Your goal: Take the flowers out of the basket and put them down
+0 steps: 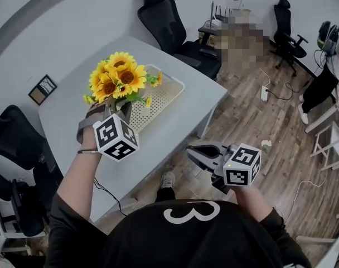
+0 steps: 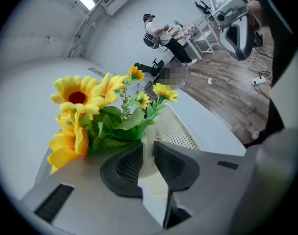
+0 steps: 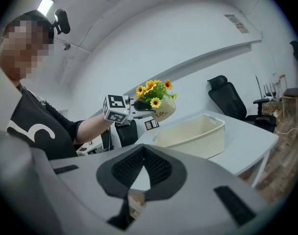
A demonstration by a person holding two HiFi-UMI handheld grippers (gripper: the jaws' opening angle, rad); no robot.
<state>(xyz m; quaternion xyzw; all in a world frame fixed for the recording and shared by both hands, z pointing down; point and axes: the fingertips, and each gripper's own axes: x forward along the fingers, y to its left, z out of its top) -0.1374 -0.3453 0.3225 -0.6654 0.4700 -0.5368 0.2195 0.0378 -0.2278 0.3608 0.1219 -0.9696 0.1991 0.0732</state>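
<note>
The left gripper (image 2: 148, 148) has its jaws clamped on the rim of a small cream pot (image 3: 164, 112), with the pot's wall pinched between the dark ribbed pads. A bunch of yellow artificial sunflowers with green leaves (image 2: 85, 106) rises out of the pot. Pot and flowers hang in the air above the left end of the cream perforated plastic basket (image 1: 178, 85), clear of it, over the pale grey table (image 1: 208, 102). The right gripper (image 3: 143, 151), at the near right beyond the table's edge, has its jaws together on nothing. I judge the pot light but top-heavy, smooth enough to slip and liable to chip; the petals look soft and would crush; so the rim is the sound hold, and the pot should be kept upright and set down gently on bare table.
</note>
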